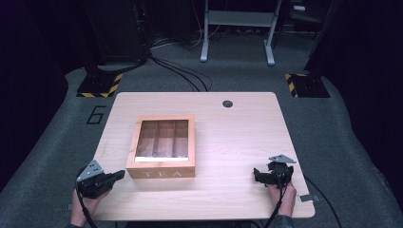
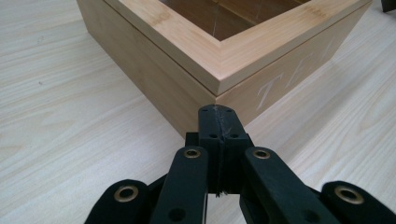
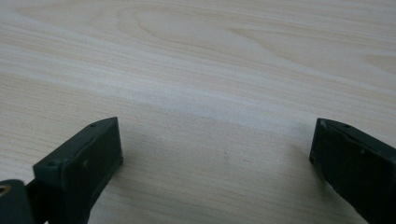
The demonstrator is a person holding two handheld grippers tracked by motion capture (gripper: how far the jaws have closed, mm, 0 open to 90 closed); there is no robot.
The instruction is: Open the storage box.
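Pale bamboo, glass-lidded tea box sits mid-table as the clenched, empty left gripper nears its corner, risking shoving it, while the right gripper rests spread wide.

Lab: hazard-taped stand bases, floor cables.

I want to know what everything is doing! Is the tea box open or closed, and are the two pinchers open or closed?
Tea box: lid closed, with a clear window on top; sitting flat on the table.
Left gripper: shut, holding nothing, pointing at the box's corner.
Right gripper: open wide, holding nothing, over bare table.
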